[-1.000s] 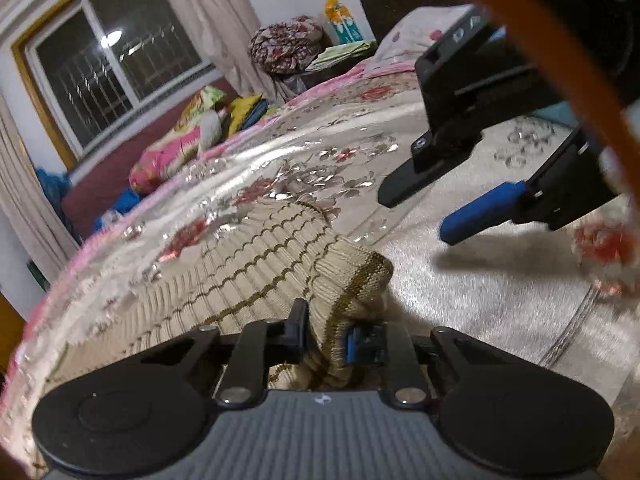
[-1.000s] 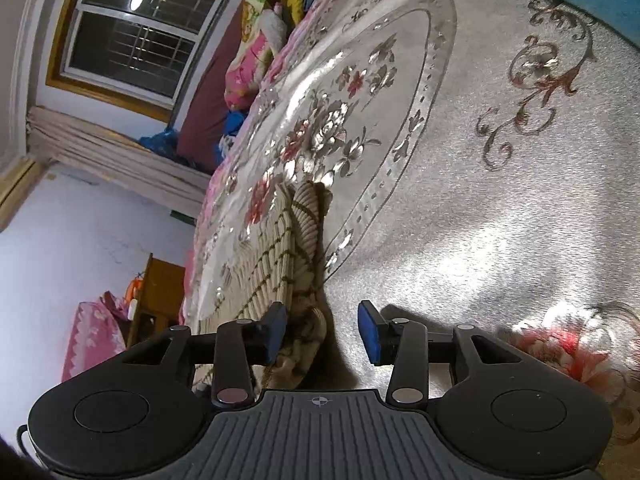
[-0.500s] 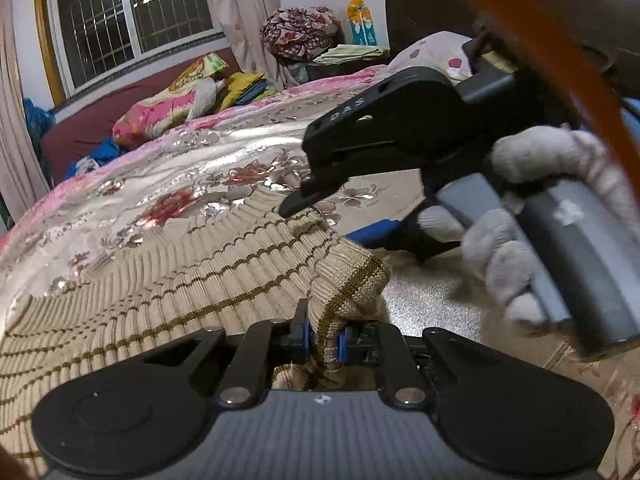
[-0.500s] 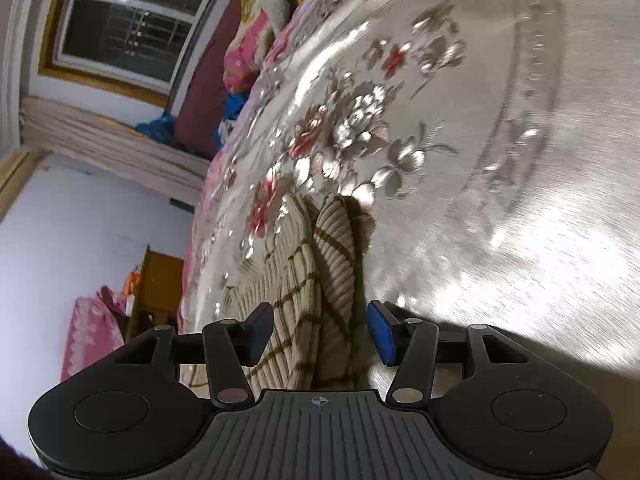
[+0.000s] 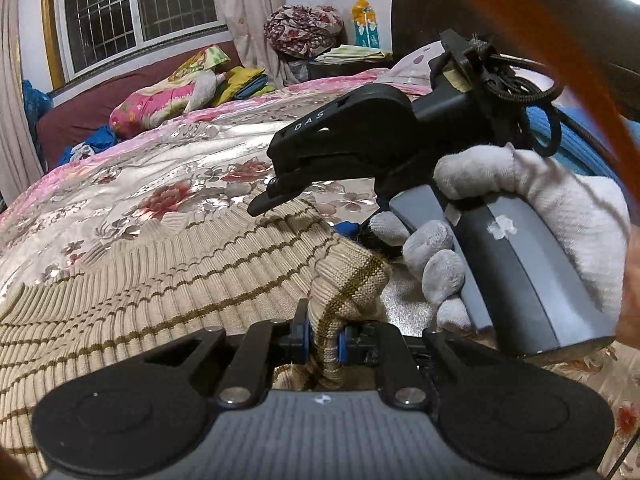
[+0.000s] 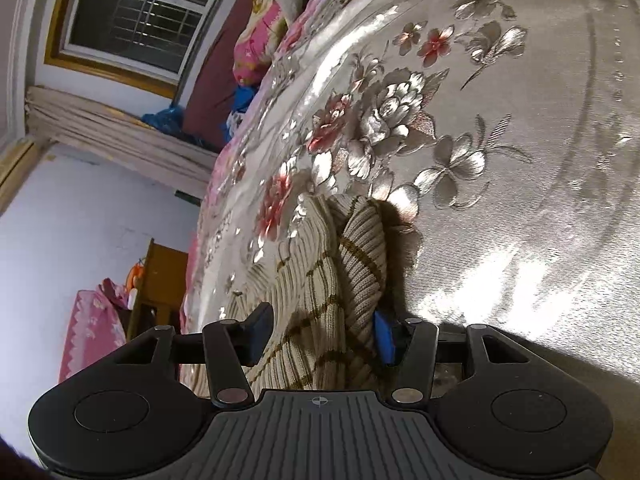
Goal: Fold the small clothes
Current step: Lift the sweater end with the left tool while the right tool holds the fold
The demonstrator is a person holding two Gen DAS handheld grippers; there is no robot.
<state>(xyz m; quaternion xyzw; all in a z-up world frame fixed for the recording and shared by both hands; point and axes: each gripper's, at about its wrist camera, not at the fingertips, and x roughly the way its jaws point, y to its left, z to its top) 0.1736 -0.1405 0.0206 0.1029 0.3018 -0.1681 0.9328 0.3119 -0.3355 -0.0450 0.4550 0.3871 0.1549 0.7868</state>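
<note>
A beige ribbed sweater with brown stripes (image 5: 160,280) lies spread on the shiny flowered bedspread (image 5: 160,168). My left gripper (image 5: 322,338) is shut on a bunched ribbed corner of it, lifted slightly. My right gripper (image 5: 300,219), held by a white-gloved hand (image 5: 520,208), reaches in from the right over the same edge. In the right wrist view the right gripper (image 6: 322,334) stands open, its jaws straddling the sweater's folded edge (image 6: 312,280). The blue right pad touches the cloth and the left pad stands clear of it.
The bedspread (image 6: 500,160) stretches wide to the right of the sweater. Pillows and folded cloths (image 5: 172,96) lie at the far side under a window (image 5: 136,8). A dark headboard (image 5: 460,4) rises at the back right. A wooden cabinet (image 6: 160,280) stands beyond the bed.
My right gripper moved in toward the sweater's edge, widened, and now has the folded edge between its jaws. My left gripper tightened on the ribbed corner and rolled more level.
</note>
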